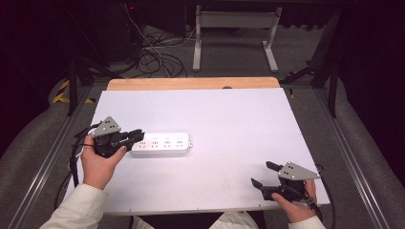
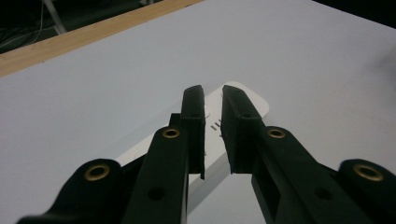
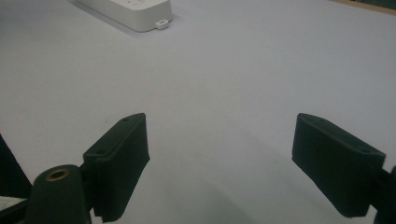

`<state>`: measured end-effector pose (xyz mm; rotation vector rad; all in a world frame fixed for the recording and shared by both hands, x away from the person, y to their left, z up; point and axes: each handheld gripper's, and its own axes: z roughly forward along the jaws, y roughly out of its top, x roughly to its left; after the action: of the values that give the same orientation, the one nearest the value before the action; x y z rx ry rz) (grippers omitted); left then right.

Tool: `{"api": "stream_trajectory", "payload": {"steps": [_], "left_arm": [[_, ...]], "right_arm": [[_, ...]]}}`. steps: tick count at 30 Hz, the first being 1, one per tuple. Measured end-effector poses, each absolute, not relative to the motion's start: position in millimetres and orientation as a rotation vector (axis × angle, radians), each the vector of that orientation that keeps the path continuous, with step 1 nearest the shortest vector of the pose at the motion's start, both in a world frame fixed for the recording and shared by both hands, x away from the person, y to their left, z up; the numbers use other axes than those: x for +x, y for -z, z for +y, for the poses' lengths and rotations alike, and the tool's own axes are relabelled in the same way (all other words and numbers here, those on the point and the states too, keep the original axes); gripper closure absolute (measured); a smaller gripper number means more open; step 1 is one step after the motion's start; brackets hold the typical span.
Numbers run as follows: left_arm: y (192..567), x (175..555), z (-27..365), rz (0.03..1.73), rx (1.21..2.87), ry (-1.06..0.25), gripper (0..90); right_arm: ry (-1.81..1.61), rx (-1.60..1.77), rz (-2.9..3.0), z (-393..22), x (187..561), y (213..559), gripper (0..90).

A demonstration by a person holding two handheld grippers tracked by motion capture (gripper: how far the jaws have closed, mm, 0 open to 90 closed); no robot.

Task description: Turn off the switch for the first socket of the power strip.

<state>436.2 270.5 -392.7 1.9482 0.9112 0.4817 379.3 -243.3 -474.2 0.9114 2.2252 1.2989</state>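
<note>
A wide white surface (image 1: 215, 114) takes up most of the high view, with a strip of bare wood along its far edge (image 1: 191, 83) and grey carpeted floor (image 1: 234, 52) beyond, where a white frame's legs (image 1: 234, 40) stand beside a tangle of dark cables (image 1: 153, 57). On the left half of the surface, nearer the person than the middle, lies a white power strip (image 1: 162, 144), flat, its long side running left to right and its sockets facing up; in the right gripper view its end (image 3: 140, 14) shows far off at the upper left, well apart from that gripper. The person's two cream sleeves (image 1: 76, 210) come in from the bottom edge. The left gripper (image 1: 136, 135) is held at the left end of the power strip, its fingers reaching over that end; in the left gripper view they (image 2: 194, 126) stand nearly together, a narrow slit left between them, above the strip's top face (image 2: 212, 125), and nothing is clamped between them; whether they touch the strip cannot be told. The right gripper (image 1: 260, 174) rests low near the surface's near right corner, pointing left, its fingers (image 3: 121, 158) spread wide with only bare white surface between them, holding nothing.
</note>
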Motion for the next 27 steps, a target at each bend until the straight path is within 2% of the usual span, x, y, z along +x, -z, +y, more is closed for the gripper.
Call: {"api": "stream_trajectory", "payload": {"steps": [11, 20, 27], "left_arm": [[397.9, 464.9, 271.2, 0.985, 1.955, -0.488, 89.6], [410.6, 484.2, 275.9, 1.084, 1.94, -0.472, 90.0], [414.6, 488.7, 275.7, 1.099, 1.949, -0.464, 90.0]], "right_arm": [[-1.297, 0.92, 2.221, -245.3, 376.5, 474.7, 18.7], [-1.3, 0.913, 2.227, -244.4, 377.0, 475.0, 18.7], [-1.3, 0.915, 2.227, -244.8, 376.8, 475.0, 18.7]]}}
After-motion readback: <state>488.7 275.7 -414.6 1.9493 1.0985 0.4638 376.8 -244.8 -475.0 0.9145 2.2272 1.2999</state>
